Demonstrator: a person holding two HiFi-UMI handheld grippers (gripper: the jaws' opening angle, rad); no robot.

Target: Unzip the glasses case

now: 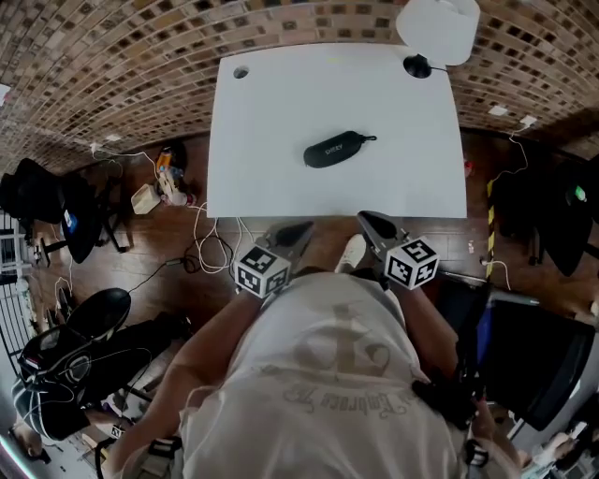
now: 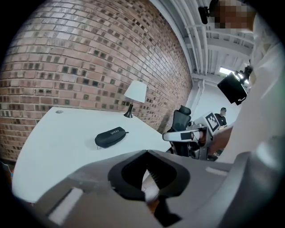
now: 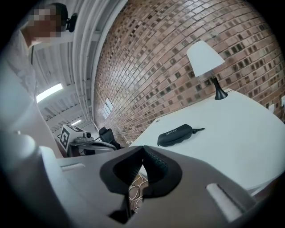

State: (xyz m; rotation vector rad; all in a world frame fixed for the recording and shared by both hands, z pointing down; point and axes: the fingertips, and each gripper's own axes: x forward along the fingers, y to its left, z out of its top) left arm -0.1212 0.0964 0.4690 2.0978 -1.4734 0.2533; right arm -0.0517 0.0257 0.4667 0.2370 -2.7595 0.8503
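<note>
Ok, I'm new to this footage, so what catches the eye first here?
A black case lies alone, closed, in the middle of the white table. A white lamp stands at its far right corner. The left gripper and right gripper are shut and empty, short of its near edge.

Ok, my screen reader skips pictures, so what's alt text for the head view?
Closed black glasses case on a white table, lamp at the far corner. Left claw and right claw, both shut, hover before the near edge.
</note>
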